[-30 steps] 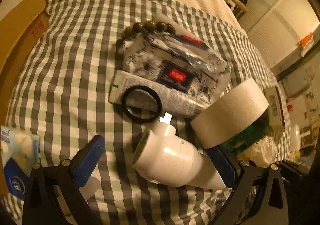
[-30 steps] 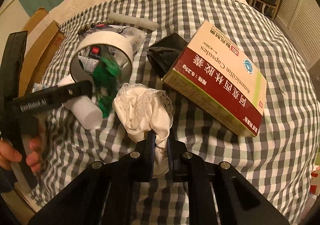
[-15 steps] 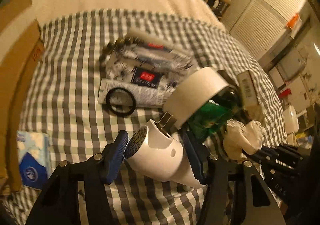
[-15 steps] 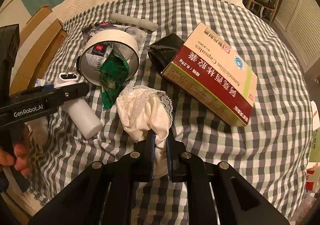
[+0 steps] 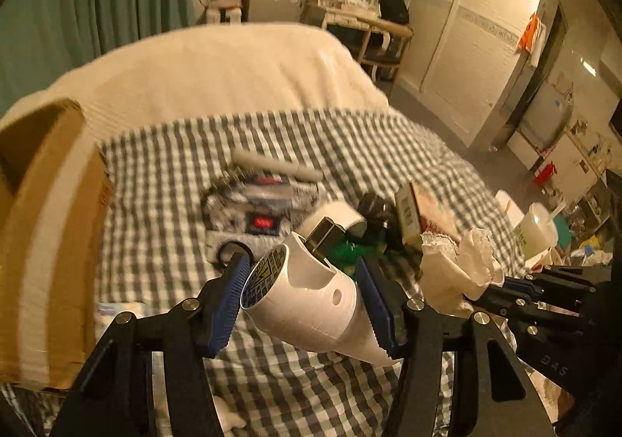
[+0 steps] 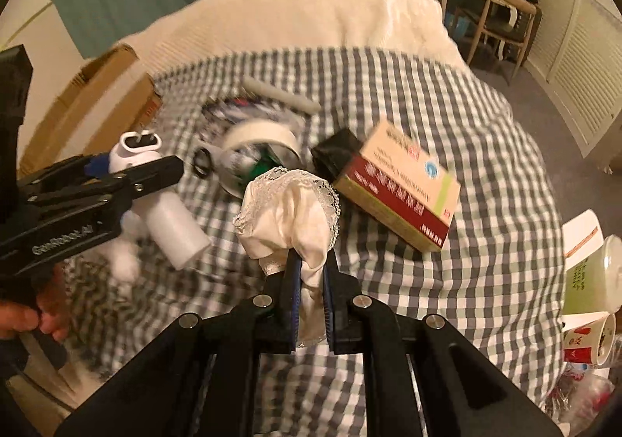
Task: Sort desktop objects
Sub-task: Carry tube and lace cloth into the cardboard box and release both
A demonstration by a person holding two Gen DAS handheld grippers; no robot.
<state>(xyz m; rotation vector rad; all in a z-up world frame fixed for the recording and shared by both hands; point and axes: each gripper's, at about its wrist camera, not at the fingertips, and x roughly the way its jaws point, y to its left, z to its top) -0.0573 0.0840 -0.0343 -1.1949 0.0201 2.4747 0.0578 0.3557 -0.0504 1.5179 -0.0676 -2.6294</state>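
My left gripper (image 5: 301,273) is shut on a white plug-in charger (image 5: 307,297) and holds it above the checkered cloth (image 5: 163,203); it also shows in the right wrist view (image 6: 167,203). My right gripper (image 6: 311,270) is shut on a cream lace cloth (image 6: 291,203) and holds it above the bed; the cloth also shows in the left wrist view (image 5: 458,266). On the checkered cloth lie a white tape roll (image 6: 260,133), a green packet (image 5: 346,252), a red and tan medicine box (image 6: 400,184), a black pouch (image 6: 334,153), a patterned packet (image 5: 260,203) and a black ring (image 6: 202,163).
An open cardboard box (image 5: 42,235) stands at the left of the bed. A white stick (image 6: 280,95) lies at the far side of the cloth. Cups and tubs (image 6: 591,273) stand off the right edge. A tissue pack (image 5: 116,310) lies near the box.
My left gripper closed on the charger and lifted it off the cloth. My right gripper rose with the lace cloth. Both views tilted up toward the room.
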